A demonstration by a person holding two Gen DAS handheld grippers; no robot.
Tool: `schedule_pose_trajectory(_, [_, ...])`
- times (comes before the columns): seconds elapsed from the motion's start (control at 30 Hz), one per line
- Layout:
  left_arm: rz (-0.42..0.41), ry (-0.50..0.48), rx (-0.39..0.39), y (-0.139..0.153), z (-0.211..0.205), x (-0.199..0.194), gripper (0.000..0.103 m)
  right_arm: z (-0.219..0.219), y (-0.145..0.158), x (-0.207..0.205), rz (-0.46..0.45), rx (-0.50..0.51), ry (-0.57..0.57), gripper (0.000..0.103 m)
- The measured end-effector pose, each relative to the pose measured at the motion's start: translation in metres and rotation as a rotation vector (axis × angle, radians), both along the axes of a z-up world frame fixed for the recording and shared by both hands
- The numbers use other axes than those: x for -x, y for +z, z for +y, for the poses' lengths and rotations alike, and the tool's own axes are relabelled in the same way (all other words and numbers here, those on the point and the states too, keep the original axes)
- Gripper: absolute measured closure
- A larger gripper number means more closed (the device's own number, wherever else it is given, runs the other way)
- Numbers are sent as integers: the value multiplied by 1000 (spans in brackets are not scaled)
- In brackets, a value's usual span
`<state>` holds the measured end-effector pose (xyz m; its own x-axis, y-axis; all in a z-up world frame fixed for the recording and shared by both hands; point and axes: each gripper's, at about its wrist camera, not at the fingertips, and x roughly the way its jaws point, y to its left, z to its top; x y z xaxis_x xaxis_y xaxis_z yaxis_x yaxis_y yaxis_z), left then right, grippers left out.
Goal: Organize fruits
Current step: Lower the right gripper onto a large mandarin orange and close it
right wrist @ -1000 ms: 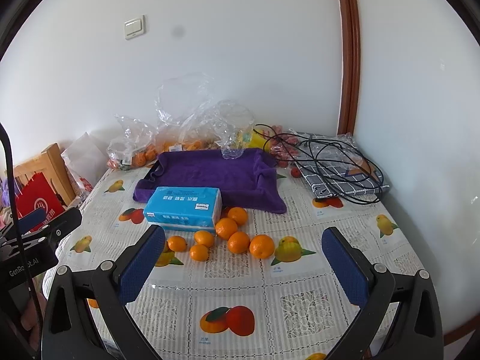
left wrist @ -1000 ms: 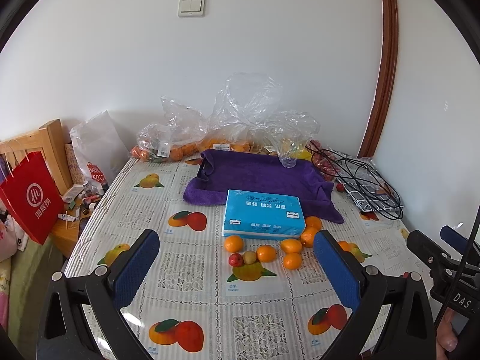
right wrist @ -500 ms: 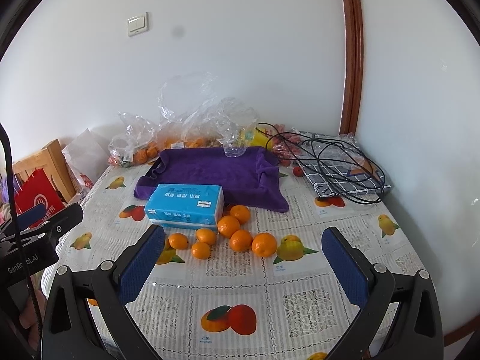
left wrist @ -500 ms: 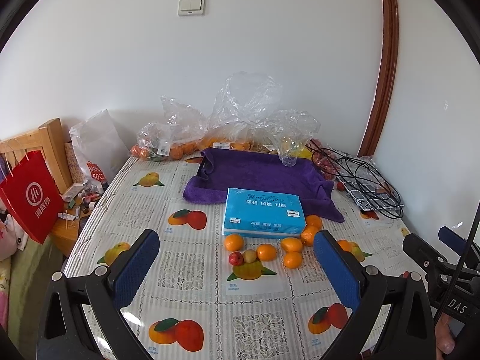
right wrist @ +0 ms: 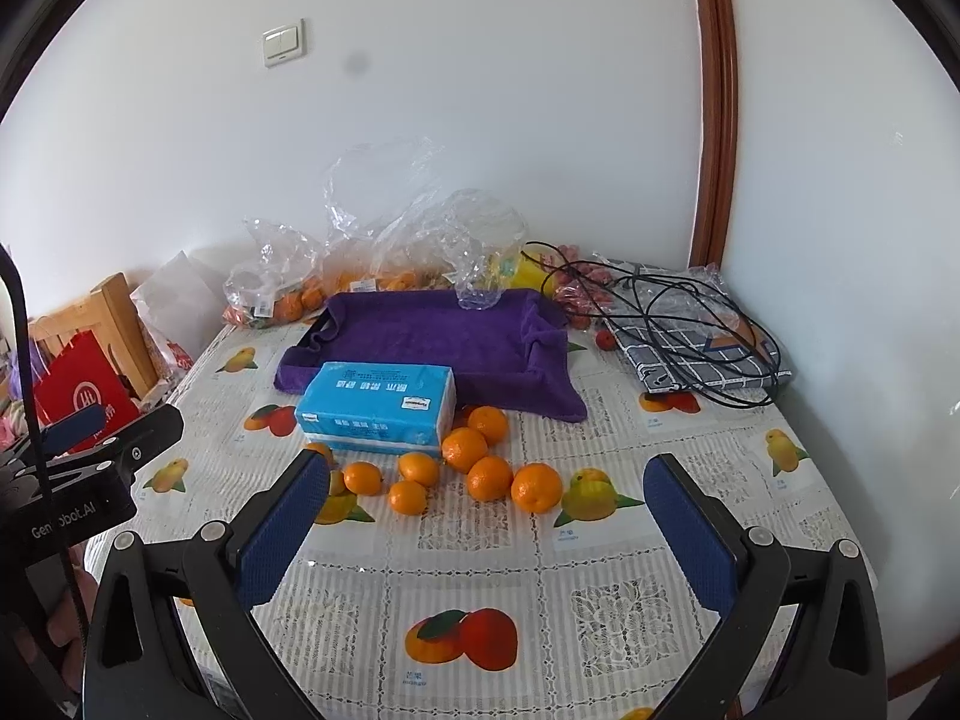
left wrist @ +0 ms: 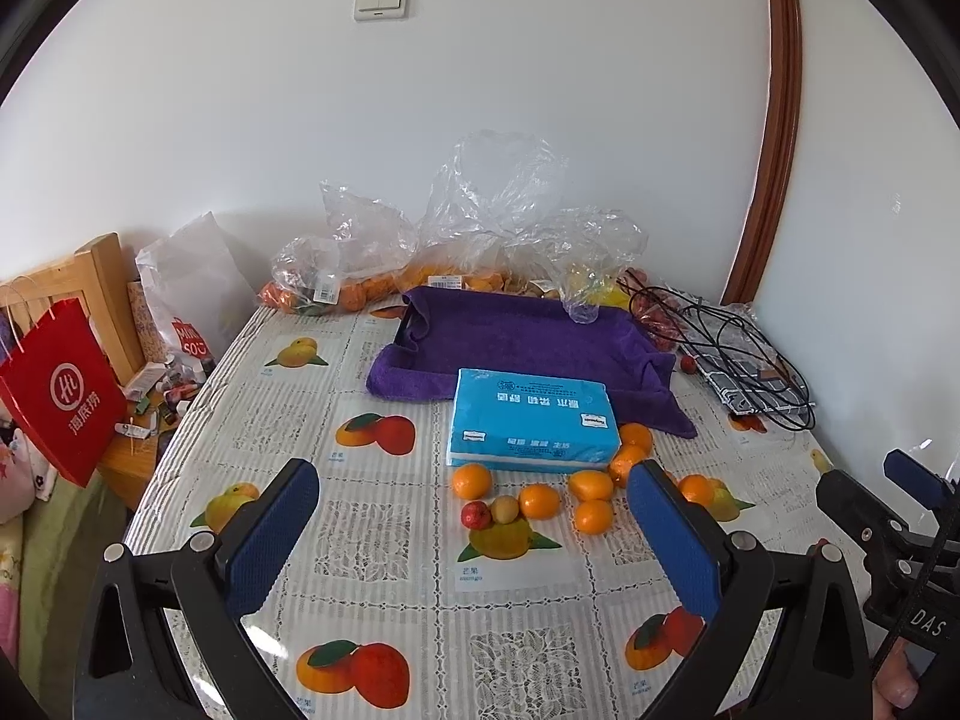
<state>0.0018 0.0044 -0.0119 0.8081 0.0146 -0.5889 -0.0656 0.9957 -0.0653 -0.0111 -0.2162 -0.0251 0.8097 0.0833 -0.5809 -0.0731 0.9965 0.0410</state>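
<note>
On the table, covered with a fruit-printed cloth, a loose cluster of small oranges is scattered just in front of a blue tissue pack, with one orange lying apart at the cluster's left end. A small red fruit and a pale round fruit are seen touching each other among them. Behind the tissue pack a tray draped in a purple towel is set, and nothing is seen lying on it. Clear plastic bags holding more oranges are piled against the wall.

The left gripper is held wide open above the near part of the table, with nothing between its fingers. The right gripper is likewise spread wide and empty, and is pointed towards the orange cluster.

No fruit is gripped, so the approach to a first pick is judged to be the step in hand. The towel-lined tray is taken as the likely destination, though this cannot be confirmed. For the next move, one gripper would need to be lowered over an outlying orange, so that neighbours are not nudged and sent rolling, and closed gently about its middle.
</note>
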Motion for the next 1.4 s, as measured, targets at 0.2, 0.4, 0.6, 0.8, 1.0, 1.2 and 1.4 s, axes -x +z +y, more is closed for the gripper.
schedule_pose_trajectory(0.2, [19,8,33,-5,8,-10,0,1,-3,-9,-5,4,-14,0])
schedule_pose_trajectory(0.4, [-8,-9,61,-12,17,-18,0,5,-14,-25,3,54,-13,0])
schedule_pose_trajectory(0.6, [-20,-11,28,-22,19,-34,0,-1,-33,-40,-16,38,-6,0])
schedule_pose_trajectory(0.8, [74,-1,-15,-54,20,-67,0,-17,-63,-62,57,25,-37,0])
schedule_pose_trajectory(1.0, [146,0,-14,-86,20,-91,0,-30,-108,-89,168,0,-42,27])
schedule_pose_trajectory(1.2, [204,-8,-14,-108,24,-109,0,-38,-137,-112,227,-57,-30,48])
schedule_pose_trajectory(1.4, [214,-23,12,-114,27,-118,0,-37,-150,-126,257,-82,-7,48])
